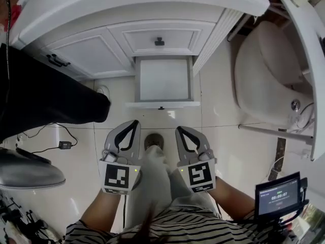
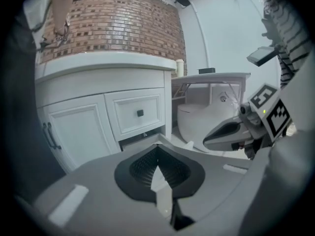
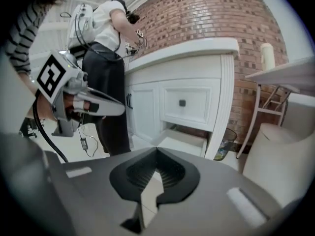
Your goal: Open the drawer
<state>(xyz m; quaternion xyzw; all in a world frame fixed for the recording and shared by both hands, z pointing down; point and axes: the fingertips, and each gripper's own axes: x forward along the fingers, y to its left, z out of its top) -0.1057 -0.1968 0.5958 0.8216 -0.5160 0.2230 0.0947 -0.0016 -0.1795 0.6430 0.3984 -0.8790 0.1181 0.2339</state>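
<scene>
The white vanity's lower drawer [image 1: 152, 104] stands pulled out over the tiled floor, its inside bare and a small black knob on its front. Above it the upper drawer [image 1: 172, 38] is closed, with a black knob [image 1: 159, 41]. The open drawer [image 3: 183, 142] also shows ahead in the right gripper view, and the drawer [image 2: 140, 137] lies low ahead in the left gripper view. Both grippers hang side by side near my lap, short of the drawer front. My left gripper [image 1: 135, 122] is shut and holds nothing. My right gripper [image 1: 179, 129] is likewise shut and holds nothing.
A white toilet [image 1: 269, 75] stands right of the vanity. A person in black trousers [image 1: 45, 98] stands at the left by the cabinet doors [image 1: 86, 52]. A cable and adapter [image 1: 64, 145] lie on the floor. A small screen [image 1: 278, 194] sits at my right. A bin [image 3: 224, 149] stands beside the vanity.
</scene>
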